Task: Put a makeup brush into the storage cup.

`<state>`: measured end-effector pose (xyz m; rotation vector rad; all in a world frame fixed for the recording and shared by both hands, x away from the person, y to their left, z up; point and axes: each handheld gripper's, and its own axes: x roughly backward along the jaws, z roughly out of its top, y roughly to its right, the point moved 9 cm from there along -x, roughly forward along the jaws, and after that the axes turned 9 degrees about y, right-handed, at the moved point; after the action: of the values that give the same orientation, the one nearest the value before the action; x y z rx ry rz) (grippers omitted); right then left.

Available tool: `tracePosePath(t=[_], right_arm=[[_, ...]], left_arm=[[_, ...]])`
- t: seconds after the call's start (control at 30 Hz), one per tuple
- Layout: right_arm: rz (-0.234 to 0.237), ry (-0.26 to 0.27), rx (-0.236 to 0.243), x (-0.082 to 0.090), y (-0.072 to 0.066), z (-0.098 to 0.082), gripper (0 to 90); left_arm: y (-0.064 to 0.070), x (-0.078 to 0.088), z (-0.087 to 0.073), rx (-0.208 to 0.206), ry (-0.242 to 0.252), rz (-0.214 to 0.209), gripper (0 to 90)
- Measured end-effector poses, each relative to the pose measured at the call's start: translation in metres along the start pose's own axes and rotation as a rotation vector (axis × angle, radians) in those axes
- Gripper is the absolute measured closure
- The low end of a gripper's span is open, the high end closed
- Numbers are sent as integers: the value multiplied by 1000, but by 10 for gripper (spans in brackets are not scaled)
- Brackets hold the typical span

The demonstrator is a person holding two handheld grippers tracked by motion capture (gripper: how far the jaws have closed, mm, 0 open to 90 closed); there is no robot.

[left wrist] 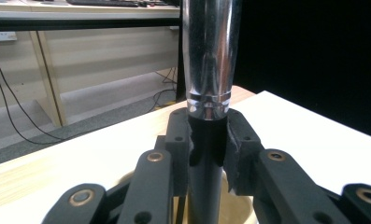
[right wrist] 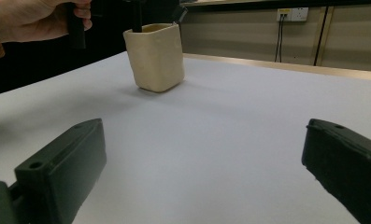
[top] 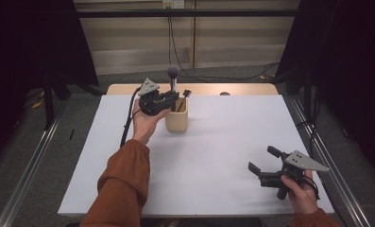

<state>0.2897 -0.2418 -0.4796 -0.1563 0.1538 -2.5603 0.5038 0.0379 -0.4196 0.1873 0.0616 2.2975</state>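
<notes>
Figure: I am lowering a makeup brush (top: 173,75) into the cream cup (top: 176,122) with my left gripper (top: 172,100), jaws pinching its dark handle just below the chrome ferrule.

I am judging the risks: the handle could be catching the rim or the other brush (top: 185,94) leaning inside, tipping the light cup. I am counting one cup, two brushes, two grippers; my right gripper (top: 266,161) is idling near the table's (top: 232,137) near edge, jaws spread, well apart.

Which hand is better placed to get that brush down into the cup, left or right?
Left. The left gripper is already shut on the brush handle, directly above the cream cup. The right gripper sits open near the table's right edge, well away from the cup.
</notes>
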Motion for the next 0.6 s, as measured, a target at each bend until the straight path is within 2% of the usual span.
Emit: tracePosePath(t=[0.17,0.23,0.4,0.6], right_arm=[[4,-2,2,-1,-1,-1,0],[0,-2,6,-1,0,-1,0],[3,-4,5,-1,0,-1,0],[4,-3,5,-1,0,-1,0]], left_arm=[[0,0,-4,-4,-8,2,743],[-1,0,-6,7,-6,6,743],[2,-1,-9,-18,-23,-4,743],[-2,-2,-17,-6,-40,2,743]])
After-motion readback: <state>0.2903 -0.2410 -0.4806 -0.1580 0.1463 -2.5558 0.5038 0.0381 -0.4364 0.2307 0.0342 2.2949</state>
